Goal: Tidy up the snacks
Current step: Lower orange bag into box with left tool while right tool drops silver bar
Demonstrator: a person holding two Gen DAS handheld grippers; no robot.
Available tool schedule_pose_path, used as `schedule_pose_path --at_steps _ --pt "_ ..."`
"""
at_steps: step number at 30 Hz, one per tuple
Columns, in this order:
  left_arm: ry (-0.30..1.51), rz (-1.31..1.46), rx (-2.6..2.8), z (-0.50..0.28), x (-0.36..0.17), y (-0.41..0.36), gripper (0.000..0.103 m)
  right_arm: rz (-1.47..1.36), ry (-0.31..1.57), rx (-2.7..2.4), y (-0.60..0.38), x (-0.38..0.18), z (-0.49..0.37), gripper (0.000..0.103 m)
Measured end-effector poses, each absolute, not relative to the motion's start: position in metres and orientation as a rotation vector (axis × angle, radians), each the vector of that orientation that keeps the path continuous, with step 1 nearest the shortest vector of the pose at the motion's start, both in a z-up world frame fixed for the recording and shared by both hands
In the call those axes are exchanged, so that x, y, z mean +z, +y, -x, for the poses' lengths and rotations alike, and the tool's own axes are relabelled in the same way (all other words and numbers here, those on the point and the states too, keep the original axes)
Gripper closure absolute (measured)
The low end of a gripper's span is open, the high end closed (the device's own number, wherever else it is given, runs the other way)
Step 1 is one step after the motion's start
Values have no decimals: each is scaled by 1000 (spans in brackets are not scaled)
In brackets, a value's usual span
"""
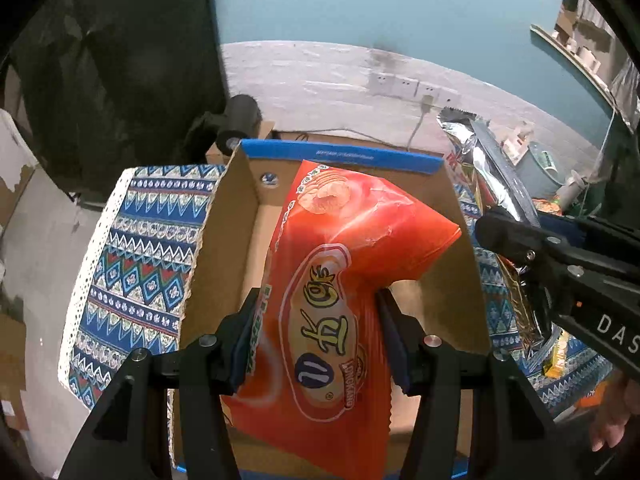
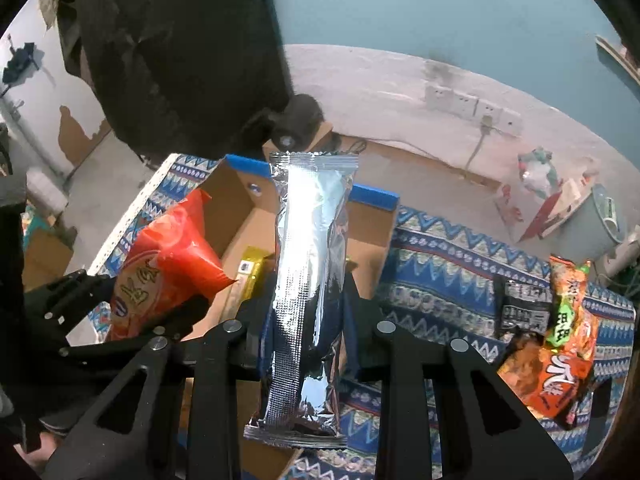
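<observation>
Two claws loaded: left claw [image 1: 316,344] clamps the orange snack bag [image 1: 340,280] over the cardboard box [image 1: 224,240] ahead, right claw [image 2: 304,320] pinches the silver foil packet [image 2: 308,280] upright above it, presumably for dropping in.

A patterned cloth [image 1: 140,264] in blue, white and red zigzags, edged with white lace, covers the bench. Behind it runs a pale wall [image 1: 320,76] with a teal band [image 1: 380,0] above. A row of white sockets [image 1: 408,86] sits on the pale part, one with a plug and a cable [image 1: 416,128] hanging down. A dark cloth [image 2: 180,52] hangs at upper left, with a black cylinder [image 1: 238,118] just below it. Far right stands a grey bucket [image 2: 608,220] beside a red-and-white bag [image 2: 536,200].
</observation>
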State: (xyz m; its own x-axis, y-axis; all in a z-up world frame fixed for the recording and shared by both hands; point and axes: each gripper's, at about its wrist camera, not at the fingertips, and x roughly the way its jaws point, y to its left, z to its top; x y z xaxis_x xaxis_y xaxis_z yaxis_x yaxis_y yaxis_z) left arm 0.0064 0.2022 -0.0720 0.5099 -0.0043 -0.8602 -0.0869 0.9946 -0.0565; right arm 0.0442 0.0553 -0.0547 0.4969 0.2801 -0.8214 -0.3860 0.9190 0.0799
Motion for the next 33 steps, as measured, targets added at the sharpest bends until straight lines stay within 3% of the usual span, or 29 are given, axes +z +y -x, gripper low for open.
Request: schedule_pose_path --at_steps 7,10,12,28,33 --pt "1080 105 92 -8 -84 215 45 92 1015 414 61 -67 -54 77" --pt "1082 91 118 -9 -84 218 39 85 1032 418 63 -71 -55 77" --pt "1078 93 134 -9 -82 220 30 85 1038 420 64 -73 -55 76" --pt "1053 123 139 -5 -69 227 30 71 1076 451 71 -82 -54 75" --pt "1060 123 140 -5 -70 226 30 57 1075 451 69 -80 -53 61"
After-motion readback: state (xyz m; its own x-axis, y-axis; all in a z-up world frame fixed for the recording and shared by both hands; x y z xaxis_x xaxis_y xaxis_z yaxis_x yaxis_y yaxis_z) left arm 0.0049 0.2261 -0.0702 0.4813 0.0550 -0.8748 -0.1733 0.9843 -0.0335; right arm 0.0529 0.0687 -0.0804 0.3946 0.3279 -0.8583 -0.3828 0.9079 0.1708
